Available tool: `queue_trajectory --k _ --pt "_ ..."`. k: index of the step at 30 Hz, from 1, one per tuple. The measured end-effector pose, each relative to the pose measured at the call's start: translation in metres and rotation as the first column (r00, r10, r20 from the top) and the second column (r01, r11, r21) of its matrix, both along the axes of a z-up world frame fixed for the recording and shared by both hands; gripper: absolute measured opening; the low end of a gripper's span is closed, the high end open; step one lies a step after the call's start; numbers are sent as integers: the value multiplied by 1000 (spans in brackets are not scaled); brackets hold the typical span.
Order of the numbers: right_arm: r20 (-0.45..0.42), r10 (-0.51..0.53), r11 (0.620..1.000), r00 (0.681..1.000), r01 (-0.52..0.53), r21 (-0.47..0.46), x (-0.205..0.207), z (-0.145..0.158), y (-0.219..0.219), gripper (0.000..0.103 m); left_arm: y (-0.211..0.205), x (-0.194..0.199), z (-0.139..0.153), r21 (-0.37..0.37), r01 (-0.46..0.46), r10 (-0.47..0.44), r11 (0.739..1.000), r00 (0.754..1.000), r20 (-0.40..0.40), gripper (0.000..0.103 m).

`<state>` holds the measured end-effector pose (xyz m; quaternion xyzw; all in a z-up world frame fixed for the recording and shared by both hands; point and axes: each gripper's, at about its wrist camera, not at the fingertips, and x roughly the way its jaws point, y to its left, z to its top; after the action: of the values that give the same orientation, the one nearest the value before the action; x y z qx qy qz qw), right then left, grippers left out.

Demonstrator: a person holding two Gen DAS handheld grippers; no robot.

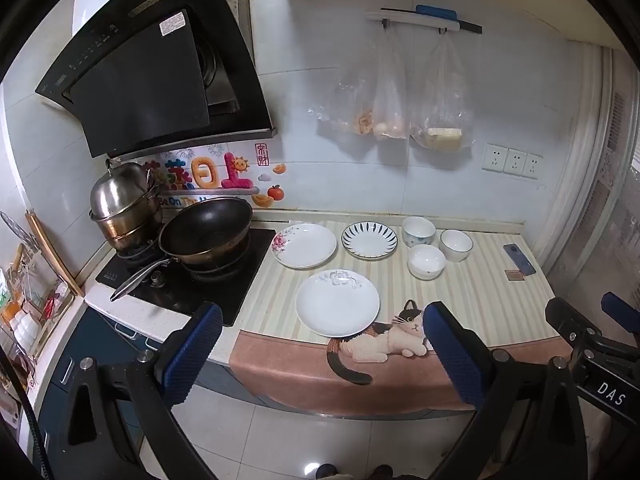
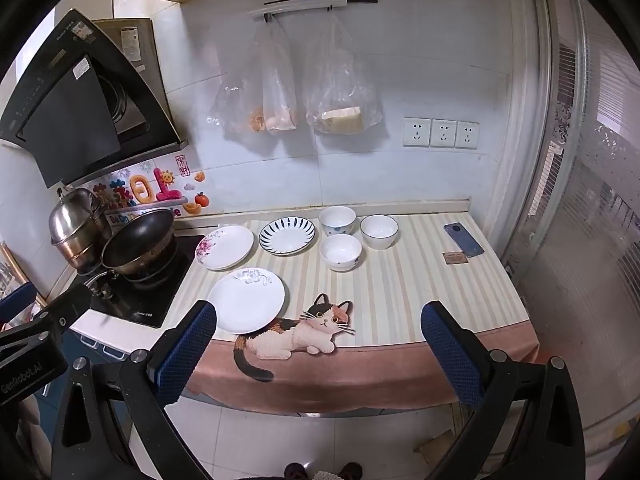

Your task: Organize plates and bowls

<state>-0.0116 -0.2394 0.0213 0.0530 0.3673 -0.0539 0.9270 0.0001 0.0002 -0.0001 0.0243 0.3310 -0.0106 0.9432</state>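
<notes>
Left gripper (image 1: 322,344): held over the counter's front edge with its blue-padded jaws spread wide — nothing is gripped between them.
Right gripper (image 2: 318,344): likewise spread wide and empty, held off the counter, angled down toward it.
Striped mat (image 2: 400,292): laid over the counter, its pink hem with a cat picture (image 2: 304,330) draped over the front edge.
White plate (image 2: 247,300): set nearest the front edge, just beside the cat's back.
Floral plate (image 2: 225,247): placed behind the white plate, next to the stove.
Blue-rayed plate (image 2: 287,236): placed just right of the floral plate, apart from it.
Bowls: three are grouped right of the plates — a blue-patterned bowl (image 2: 337,220) at the back, a dark-rimmed bowl (image 2: 379,232) beside it, a white bowl (image 2: 340,252) in front.
Stove (image 2: 152,292): occupied by a dark wok (image 2: 138,240) and a lidded steel pot (image 2: 76,220).
Phone (image 2: 463,239): laid near the mat's right end, well apart from the bowls.
</notes>
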Motion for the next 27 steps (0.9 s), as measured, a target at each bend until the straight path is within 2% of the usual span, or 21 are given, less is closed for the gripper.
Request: queue_trajectory --k 27 --pt "-4 -1 1000 1000 1 3 8 -1 0 103 -8 3 2 -1 7 -7 1000 1000 0 103"
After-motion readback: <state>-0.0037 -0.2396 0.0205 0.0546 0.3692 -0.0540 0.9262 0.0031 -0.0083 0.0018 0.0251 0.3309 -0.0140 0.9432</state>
